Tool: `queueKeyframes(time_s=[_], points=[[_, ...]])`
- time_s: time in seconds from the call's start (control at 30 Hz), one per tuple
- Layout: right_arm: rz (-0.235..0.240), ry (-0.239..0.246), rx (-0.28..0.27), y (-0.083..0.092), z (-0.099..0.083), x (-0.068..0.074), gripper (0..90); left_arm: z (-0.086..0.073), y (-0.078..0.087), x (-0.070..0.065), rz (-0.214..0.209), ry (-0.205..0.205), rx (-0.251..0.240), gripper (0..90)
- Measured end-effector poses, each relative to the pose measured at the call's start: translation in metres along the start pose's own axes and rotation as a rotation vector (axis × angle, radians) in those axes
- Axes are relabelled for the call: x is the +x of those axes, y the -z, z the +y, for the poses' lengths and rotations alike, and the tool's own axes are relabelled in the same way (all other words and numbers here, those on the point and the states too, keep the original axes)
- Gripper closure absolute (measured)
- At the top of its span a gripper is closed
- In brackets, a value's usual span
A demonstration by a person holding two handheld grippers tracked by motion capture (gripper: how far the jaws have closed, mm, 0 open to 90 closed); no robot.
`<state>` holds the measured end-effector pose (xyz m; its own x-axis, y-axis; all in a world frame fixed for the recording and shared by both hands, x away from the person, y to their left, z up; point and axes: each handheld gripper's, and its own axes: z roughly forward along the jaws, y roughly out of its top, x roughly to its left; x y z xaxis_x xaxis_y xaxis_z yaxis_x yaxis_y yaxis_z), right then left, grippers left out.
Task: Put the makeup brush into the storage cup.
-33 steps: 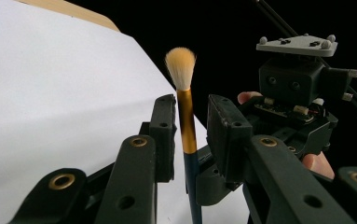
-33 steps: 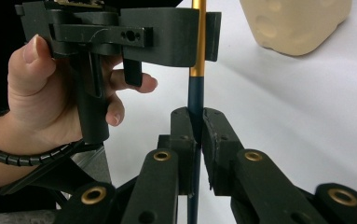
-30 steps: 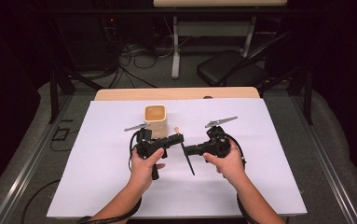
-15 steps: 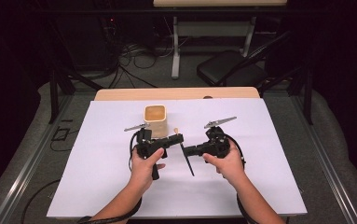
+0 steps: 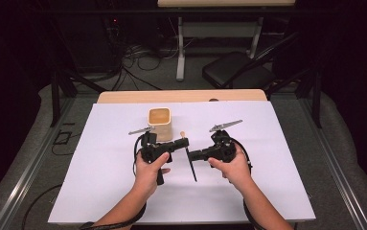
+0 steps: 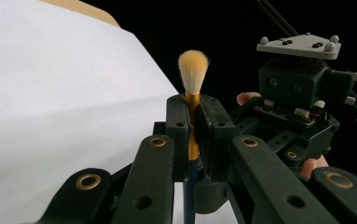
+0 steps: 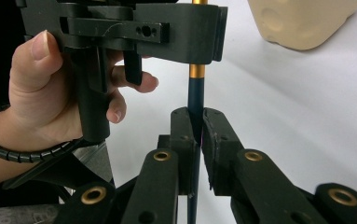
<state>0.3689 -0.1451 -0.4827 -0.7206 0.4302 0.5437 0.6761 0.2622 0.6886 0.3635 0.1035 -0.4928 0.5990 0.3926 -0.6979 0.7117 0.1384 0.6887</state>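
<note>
your left tongs (image 6: pixel 193 140) have just been closing and now pinch the brush (image 6: pixel 193 79) at its gold collar, bristles poking up past the pads. that means both tongs hold it at once, so i judge a handover is in hand. your right tongs (image 7: pixel 195 140) are pressed on the dark handle lower down. the brush hangs between your hands above the white bench (image 5: pixel 99 191), just in front of the cup (image 5: pixel 159 123).
</note>
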Motion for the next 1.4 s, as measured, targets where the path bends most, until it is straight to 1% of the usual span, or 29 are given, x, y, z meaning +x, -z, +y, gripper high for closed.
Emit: queueKeyframes(time_s=[0.5,0.8,1.4], points=[[0.0,0.001,-0.004,-0.0002,-0.0001,0.0,82.9,-0.0001,0.0004,0.0012,-0.006,0.017,-0.004,83.4],[0.0,0.005,-0.002,0.0001,0.0002,-0.0001,82.9,0.0003,0.0007,0.0012,-0.008,0.015,0.0,83.4],[0.002,0.011,0.013,0.0005,0.0007,0.0012,82.9,0.0029,0.0027,0.0007,-0.008,0.012,0.029,83.3]])
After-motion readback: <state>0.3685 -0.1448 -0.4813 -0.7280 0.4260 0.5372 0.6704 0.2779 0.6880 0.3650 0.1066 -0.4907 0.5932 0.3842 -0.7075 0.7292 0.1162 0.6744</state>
